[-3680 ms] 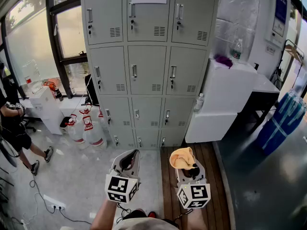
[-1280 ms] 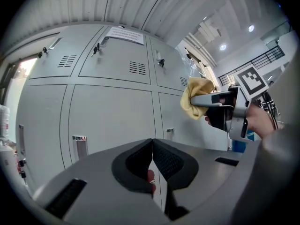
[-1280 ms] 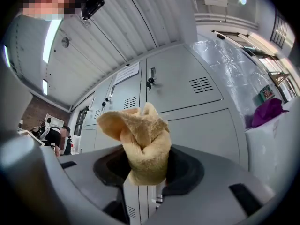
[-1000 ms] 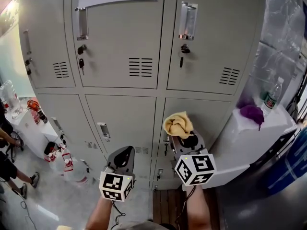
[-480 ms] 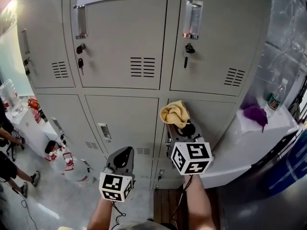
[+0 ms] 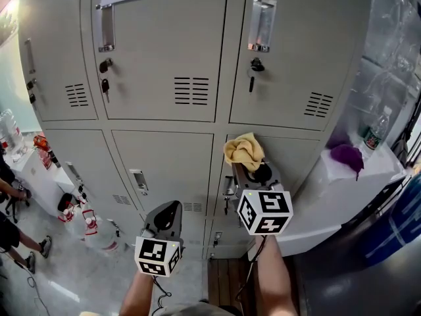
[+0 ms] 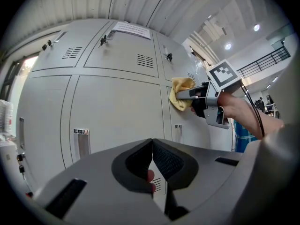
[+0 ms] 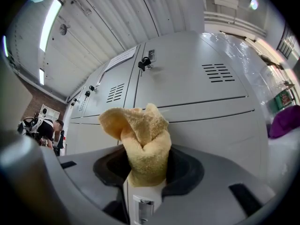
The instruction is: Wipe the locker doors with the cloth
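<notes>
A bank of grey locker doors (image 6: 164, 51) fills the head view, each with a handle, a key lock and a vent. My right gripper (image 6: 248, 168) is shut on a bunched yellow cloth (image 6: 243, 151) (image 8: 140, 142) (image 7: 180, 93), held close to the top edge of the right-hand second-row door (image 6: 293, 157); whether cloth and door touch I cannot tell. My left gripper (image 6: 168, 217) (image 7: 151, 165) hangs lower, in front of the middle second-row door (image 6: 164, 170), its jaws closed together with nothing between them.
A white cabinet (image 6: 342, 183) stands to the right of the lockers with a purple cloth (image 6: 347, 157) and a bottle (image 6: 371, 137) on it. Water jugs (image 6: 92, 232) sit on the floor at lower left, where a person's legs (image 6: 13, 239) show.
I have walked from across the room up to the lockers. Over the last second the right gripper with the cloth has lifted slightly and steadied near the door; the left gripper has barely moved.
</notes>
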A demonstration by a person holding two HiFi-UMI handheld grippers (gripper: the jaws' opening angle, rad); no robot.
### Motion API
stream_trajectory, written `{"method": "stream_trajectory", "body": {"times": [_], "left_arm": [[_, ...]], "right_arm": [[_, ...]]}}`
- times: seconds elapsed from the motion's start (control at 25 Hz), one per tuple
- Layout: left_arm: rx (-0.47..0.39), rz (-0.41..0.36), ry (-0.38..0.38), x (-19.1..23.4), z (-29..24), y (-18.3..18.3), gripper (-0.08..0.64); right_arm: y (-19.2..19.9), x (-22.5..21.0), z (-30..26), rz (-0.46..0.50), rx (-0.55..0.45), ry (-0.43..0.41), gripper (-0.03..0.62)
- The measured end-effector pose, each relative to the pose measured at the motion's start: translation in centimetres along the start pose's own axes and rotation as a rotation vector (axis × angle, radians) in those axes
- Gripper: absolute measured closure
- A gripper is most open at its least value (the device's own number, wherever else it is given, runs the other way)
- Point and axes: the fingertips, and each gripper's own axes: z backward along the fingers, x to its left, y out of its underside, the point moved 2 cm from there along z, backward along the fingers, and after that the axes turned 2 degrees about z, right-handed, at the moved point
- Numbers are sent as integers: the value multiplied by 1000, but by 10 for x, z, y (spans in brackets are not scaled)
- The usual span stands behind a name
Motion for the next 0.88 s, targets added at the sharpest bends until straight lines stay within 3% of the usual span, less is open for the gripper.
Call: {"method": "stream_trajectory", "body": {"times": [0.88], "left_arm": [[-1, -8, 117, -35, -33, -2, 537]], "right_arm": [[11, -99, 32, 11, 43, 214, 408]]}}
